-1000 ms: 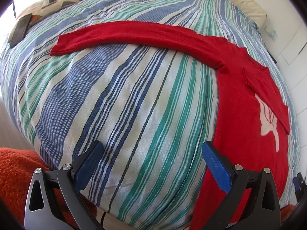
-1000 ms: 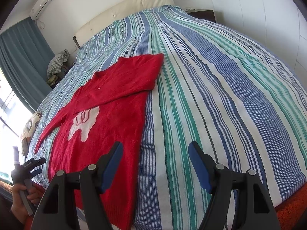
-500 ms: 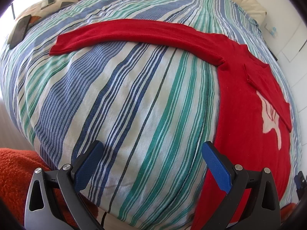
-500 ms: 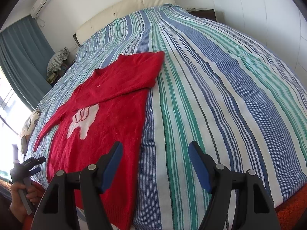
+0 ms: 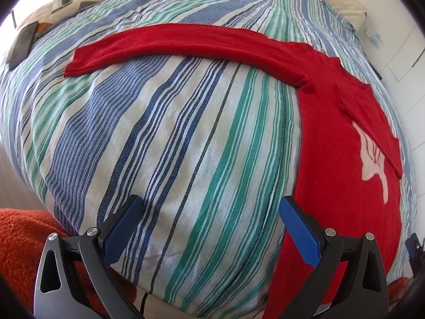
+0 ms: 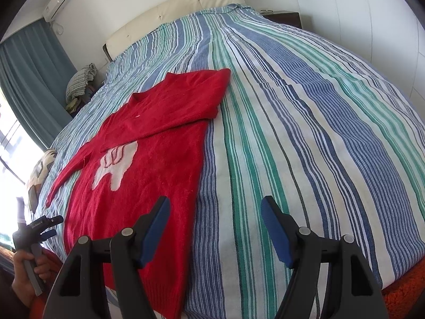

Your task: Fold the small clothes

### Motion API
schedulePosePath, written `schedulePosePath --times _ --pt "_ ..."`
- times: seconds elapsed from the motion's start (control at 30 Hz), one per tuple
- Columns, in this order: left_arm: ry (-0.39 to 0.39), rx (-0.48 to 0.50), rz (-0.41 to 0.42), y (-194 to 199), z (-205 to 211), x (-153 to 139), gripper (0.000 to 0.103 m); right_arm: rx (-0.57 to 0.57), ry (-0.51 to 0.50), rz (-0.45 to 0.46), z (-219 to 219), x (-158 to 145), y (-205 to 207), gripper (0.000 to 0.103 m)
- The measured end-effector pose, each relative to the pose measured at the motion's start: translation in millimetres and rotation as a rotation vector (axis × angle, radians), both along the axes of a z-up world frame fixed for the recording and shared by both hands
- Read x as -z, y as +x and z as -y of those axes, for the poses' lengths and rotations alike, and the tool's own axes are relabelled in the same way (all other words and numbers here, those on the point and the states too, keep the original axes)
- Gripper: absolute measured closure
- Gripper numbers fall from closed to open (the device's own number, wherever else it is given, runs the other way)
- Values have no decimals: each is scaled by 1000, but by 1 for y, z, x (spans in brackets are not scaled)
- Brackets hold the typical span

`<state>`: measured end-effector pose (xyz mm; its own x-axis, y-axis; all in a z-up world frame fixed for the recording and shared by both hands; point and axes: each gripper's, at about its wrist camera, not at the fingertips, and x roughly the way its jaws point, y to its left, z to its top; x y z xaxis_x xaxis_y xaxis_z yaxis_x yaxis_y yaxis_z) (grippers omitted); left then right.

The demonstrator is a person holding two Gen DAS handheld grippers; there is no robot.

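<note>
A red sweater (image 6: 148, 164) with a white figure on its chest lies flat on the striped bed. Its right sleeve is folded across the chest; its left sleeve (image 5: 186, 45) stretches out straight over the bedspread. In the left wrist view the body (image 5: 345, 159) lies at the right. My left gripper (image 5: 209, 212) is open and empty above bare bedspread, left of the sweater's hem. My right gripper (image 6: 215, 212) is open and empty over the sweater's right edge near the hem. The left gripper also shows in the right wrist view (image 6: 39, 228), held in a hand.
The striped bedspread (image 6: 305, 122) covers the whole bed. A patterned cushion (image 5: 61, 5) and a dark phone (image 5: 22, 45) lie at the far left corner. An orange blanket (image 5: 21, 239) hangs at the near bed edge. A headboard (image 6: 172, 13) and nightstand (image 6: 281, 17) stand at the back.
Both grippers have drifted slightly; the sweater sits a little lower in both views. The jaws stay open and nothing was taken hold of.
</note>
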<state>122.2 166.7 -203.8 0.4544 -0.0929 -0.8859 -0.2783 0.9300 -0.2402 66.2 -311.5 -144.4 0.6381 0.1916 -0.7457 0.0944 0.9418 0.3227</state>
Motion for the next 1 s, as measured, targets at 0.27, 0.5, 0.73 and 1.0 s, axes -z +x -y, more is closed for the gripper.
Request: schedulePosePath --times 0.27,0.5,0.73,1.0 --pt "-388 -338 187 -3 -130 -29 1 -4 12 -1 1 1 0 33" --pt "-461 -512 79 40 -209 13 5 -22 8 -4 -5 3 4 33" --pt "-408 -584 105 56 -222 19 98 -43 -9 -14 -9 5 5 33" --pt "-120 -224 255 111 -129 -106 100 -18 85 -18 2 9 8 33"
